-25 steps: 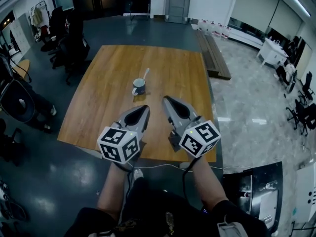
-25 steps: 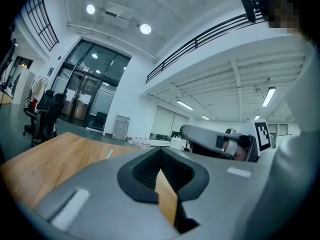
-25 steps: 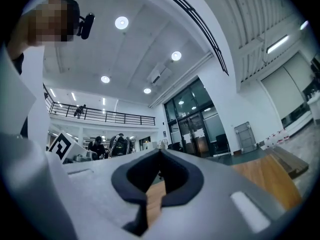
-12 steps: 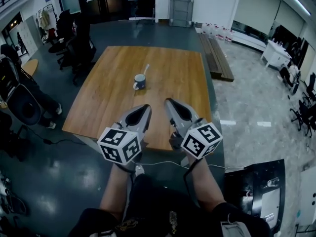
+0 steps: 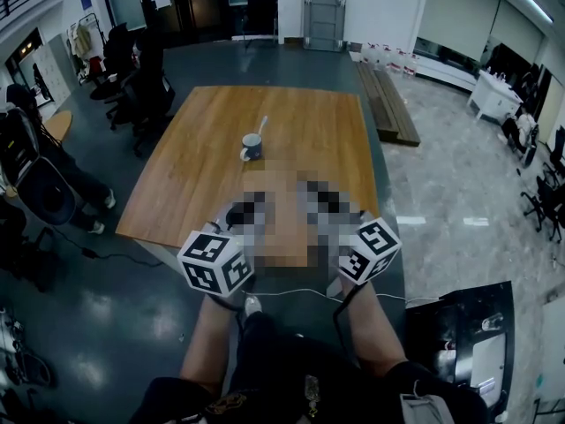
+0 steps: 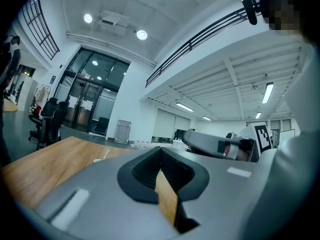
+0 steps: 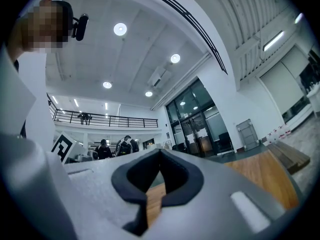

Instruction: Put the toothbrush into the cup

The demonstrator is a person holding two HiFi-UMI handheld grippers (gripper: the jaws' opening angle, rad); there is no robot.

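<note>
**Toothbrush in the cup, both grippers closed and empty**

The toothbrush (image 5: 260, 129), a slim pale stick, stands tilted in the cup (image 5: 252, 147), its upper end leaning toward the far edge of the surface. The cup is a small, round, dark blue mug with a pale handle on its left side. It sits near the middle of the surface, a little toward the left edge.

The table (image 5: 309, 131) is a broad rectangle of smooth, warm-toned wood with visible grain.

Both grippers hang over the near edge, well apart from the cup. The left gripper (image 6: 160, 149) has matte grey shells and dark rubbery pads; its tips meet and hold nothing. The right gripper (image 7: 160, 152) is built the same, its jaws closed on nothing. Each carries a white cube printed with black square markers.

Black office chairs (image 5: 141, 87) stand on the dark glossy floor beyond the left edge.
</note>
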